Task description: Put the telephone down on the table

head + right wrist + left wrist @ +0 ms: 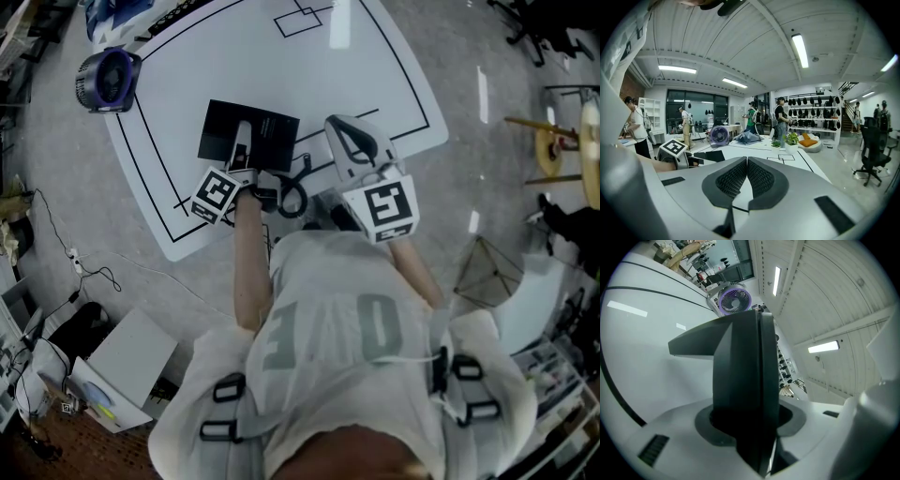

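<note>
The telephone [251,131] is a flat black slab over the near part of the white table [356,75]. My left gripper [243,141] reaches onto it from the near side. In the left gripper view the telephone [745,376] fills the space between the jaws edge-on, and my left gripper [746,423] is shut on it. I cannot tell whether the slab rests on the table. My right gripper [349,131] hovers to the right of it, apart from it. In its own view my right gripper [746,164] is shut with nothing between the pads, and the telephone [715,155] shows at left.
A purple fan [108,80] stands at the table's far left corner. A black looped cable [292,197] hangs by the near table edge. A white box [131,361] and cords lie on the floor at left. Several people [780,124] and an office chair [872,140] stand beyond the table.
</note>
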{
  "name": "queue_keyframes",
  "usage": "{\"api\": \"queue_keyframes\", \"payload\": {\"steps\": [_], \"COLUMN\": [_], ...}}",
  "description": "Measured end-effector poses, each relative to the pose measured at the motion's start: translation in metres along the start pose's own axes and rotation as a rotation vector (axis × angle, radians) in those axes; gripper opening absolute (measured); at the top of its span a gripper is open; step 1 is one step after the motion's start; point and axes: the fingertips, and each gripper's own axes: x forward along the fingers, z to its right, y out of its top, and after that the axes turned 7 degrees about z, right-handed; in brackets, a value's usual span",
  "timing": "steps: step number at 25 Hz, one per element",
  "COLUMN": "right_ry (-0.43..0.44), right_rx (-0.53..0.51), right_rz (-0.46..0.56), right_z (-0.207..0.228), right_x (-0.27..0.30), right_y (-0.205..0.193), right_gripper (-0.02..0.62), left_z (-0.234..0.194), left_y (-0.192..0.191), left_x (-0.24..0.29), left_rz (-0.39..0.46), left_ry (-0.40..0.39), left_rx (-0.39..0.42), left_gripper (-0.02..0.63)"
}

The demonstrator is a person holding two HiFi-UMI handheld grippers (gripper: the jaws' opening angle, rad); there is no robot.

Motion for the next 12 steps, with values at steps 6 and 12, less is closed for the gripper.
{"api": "queue_keyframes", "payload": {"steps": [6, 12], "right_ry": [-0.010, -0.006], "right_rx": [0.000, -0.004], "right_rz": [0.009, 0.008], "right_z": [0.003, 0.003], "right_x": [-0.006, -0.009], "right_y": [0.001, 0.001], "right_gripper": [0.008, 0.008], "left_z": [-0.006, -0.013], "left_y": [0.001, 0.007], "left_x": [0.000, -0.006], "left_rz": [0.027, 0.090], "left_ry": [0.069, 0.164], "left_rx": [-0.003, -0.013], "left_gripper": [0.205, 0.256]}}
